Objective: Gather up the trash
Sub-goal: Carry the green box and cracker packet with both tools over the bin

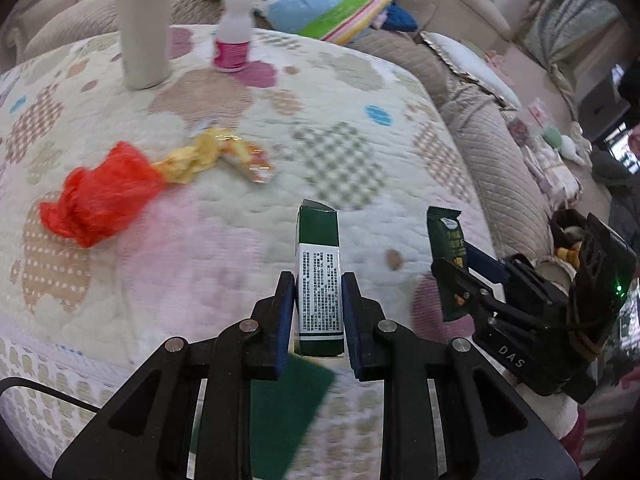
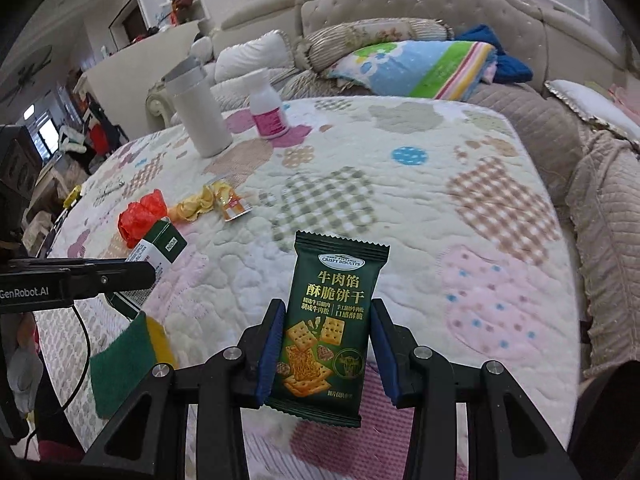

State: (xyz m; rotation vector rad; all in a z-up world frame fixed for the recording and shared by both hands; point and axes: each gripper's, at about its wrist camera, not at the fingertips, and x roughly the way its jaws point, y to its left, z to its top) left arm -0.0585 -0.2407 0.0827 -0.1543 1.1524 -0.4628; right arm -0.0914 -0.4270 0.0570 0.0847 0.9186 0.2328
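One green carton point(image 1: 319, 280), one biscuit packet point(image 2: 328, 328), one red bag point(image 1: 100, 196) (crumpled), one tumbler point(image 1: 146, 28), one bottle point(image 1: 233, 36), one sponge point(image 2: 124, 364)

Your left wrist camera looks steeply down past its own jaws, close over the quilted table point(image 1: 360, 80), with the right gripper point(image 1: 460, 276) off to the jaws' right. Your right wrist camera tilts down likewise, the left gripper point(image 2: 148, 268) left of its jaws. Both views share the red bag point(image 1: 100, 192) and white tumbler point(image 2: 200, 116) beyond the jaws.

White tumbler point(image 1: 145, 28), pink-labelled bottle point(image 1: 233, 38), perhaps a sponge point(image 2: 124, 364).
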